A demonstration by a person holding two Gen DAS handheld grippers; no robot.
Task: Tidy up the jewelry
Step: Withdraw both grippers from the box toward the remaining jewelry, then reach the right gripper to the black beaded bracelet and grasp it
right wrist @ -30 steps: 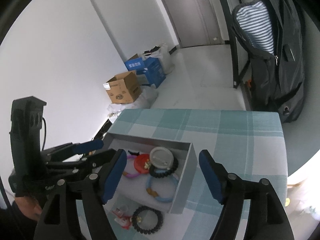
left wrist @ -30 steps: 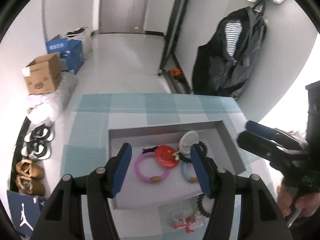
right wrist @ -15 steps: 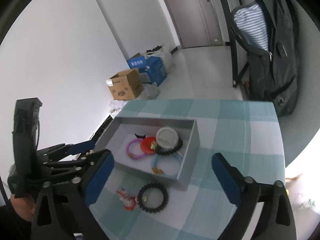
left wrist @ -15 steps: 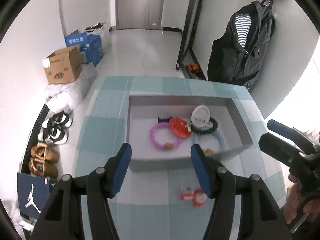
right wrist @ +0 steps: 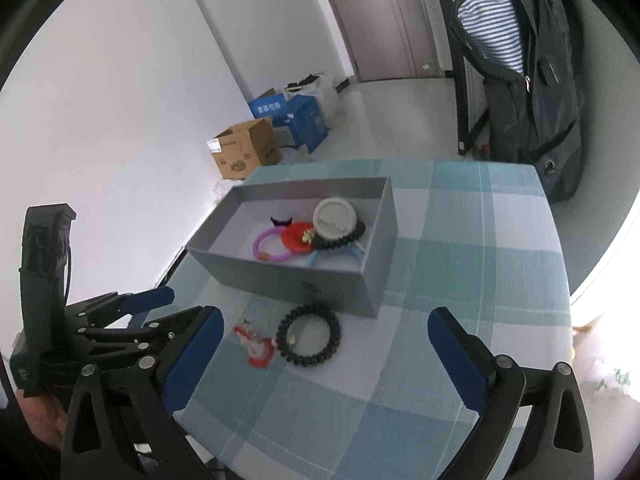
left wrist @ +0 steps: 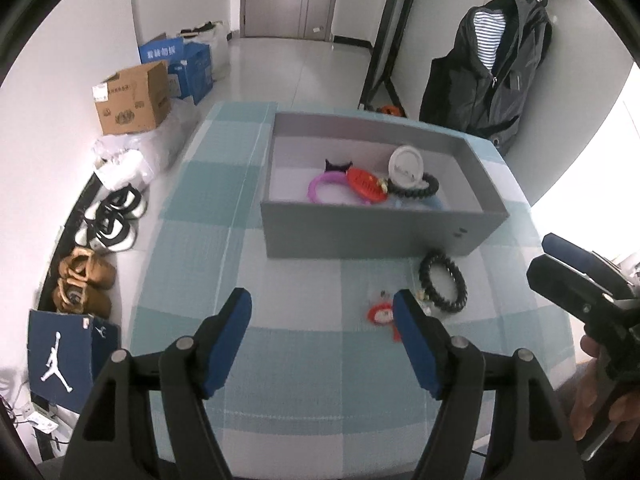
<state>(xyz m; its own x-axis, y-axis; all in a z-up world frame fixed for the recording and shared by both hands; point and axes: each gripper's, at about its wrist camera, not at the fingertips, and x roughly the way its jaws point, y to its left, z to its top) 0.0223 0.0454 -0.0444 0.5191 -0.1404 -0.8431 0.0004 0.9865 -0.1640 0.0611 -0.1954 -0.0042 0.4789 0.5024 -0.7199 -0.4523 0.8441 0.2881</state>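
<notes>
Left wrist view, left to right. Against the wall on the floor: a navy shoe bag (left wrist: 66,354), brown shoes (left wrist: 82,282), black-and-white sandals (left wrist: 112,216), a cardboard box (left wrist: 134,98) and a blue carton (left wrist: 180,68). The table (left wrist: 280,360), covered in a teal-and-white check cloth, carries a grey box (left wrist: 372,232) toward its far side. Inside the box lie a purple bracelet (left wrist: 320,190), a red round piece (left wrist: 366,186), a white round case (left wrist: 407,166) and a black bead bracelet (left wrist: 416,190), all crowded toward the box's right half and touching or overlapping one another; a pale blue bracelet (right wrist: 352,252) shows best in the right wrist view. On the cloth, just in front of the box's near wall, a second black bead bracelet (left wrist: 443,286) lies flat; a small red charm (left wrist: 380,314) lies just to its left, partly behind the right finger. The left gripper (left wrist: 322,312) hovers over bare cloth with its jaws wide and nothing between them. At the right edge, the right gripper (left wrist: 580,276) is seen side-on. A dark jacket (left wrist: 492,60) hangs at the far right wall.

Right wrist view, left to right. The left gripper (right wrist: 156,308) enters from the lower left. The red charm (right wrist: 256,344) and loose bead bracelet (right wrist: 309,334) lie touching, between the fingers of the right gripper (right wrist: 326,334), whose jaws stand wide and hold nothing.
</notes>
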